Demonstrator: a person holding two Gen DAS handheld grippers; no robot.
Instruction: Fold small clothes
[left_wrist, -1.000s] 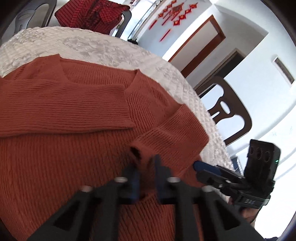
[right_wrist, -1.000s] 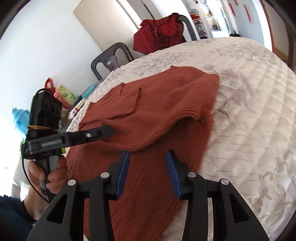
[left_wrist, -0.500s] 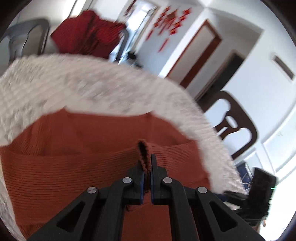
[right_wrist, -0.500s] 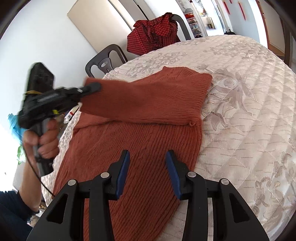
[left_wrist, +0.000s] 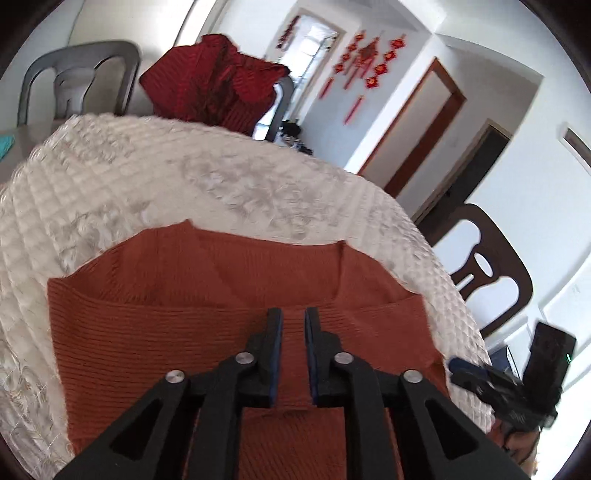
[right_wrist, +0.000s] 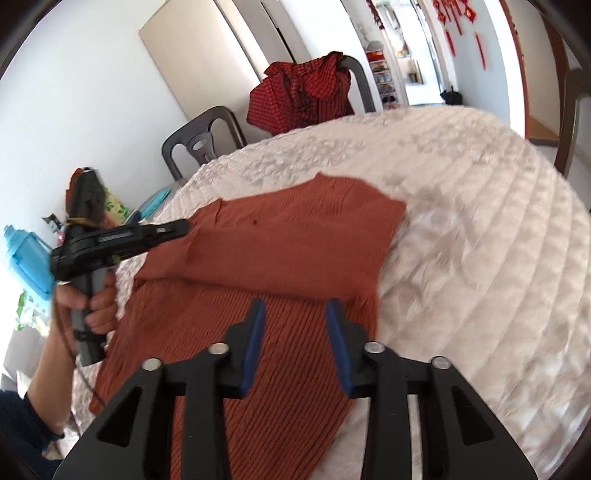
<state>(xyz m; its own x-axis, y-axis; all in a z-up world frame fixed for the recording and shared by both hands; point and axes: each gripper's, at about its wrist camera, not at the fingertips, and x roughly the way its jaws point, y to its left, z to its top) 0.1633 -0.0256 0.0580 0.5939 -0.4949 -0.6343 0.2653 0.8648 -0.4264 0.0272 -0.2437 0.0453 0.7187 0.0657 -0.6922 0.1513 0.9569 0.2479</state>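
My left gripper (left_wrist: 293, 325) is narrowed on the cuff end of the sweater's (left_wrist: 192, 317) sleeve (left_wrist: 291, 365), a strip of rust-red rib knit pinched between the blue pads. I judge I hold it by the cuff so the sleeve can be carried across the chest in one straight band without bunching.

The sweater lies flat on the bench, on its white quilted cover (left_wrist: 155, 184), collar side away from me. My right gripper (right_wrist: 295, 317) hangs wide over the lower body of the sweater (right_wrist: 280, 369), with nothing between its fingers. I judge it waits there to pin or smooth the cloth once the sleeve is laid.

Left wrist view: shows the cuff between the pads and the sleeve band lying across the chest. It shows the right gripper only as a dark shape at the bench edge.

Right wrist view: shows the left gripper (right_wrist: 181, 229) from the side, my hand (right_wrist: 90, 295) on its handle, and the folded upper part raised a little off the body. The pinch itself is too small to read there. Also there: a red checked garment (right_wrist: 299, 96) draped on a chair beyond the bench.
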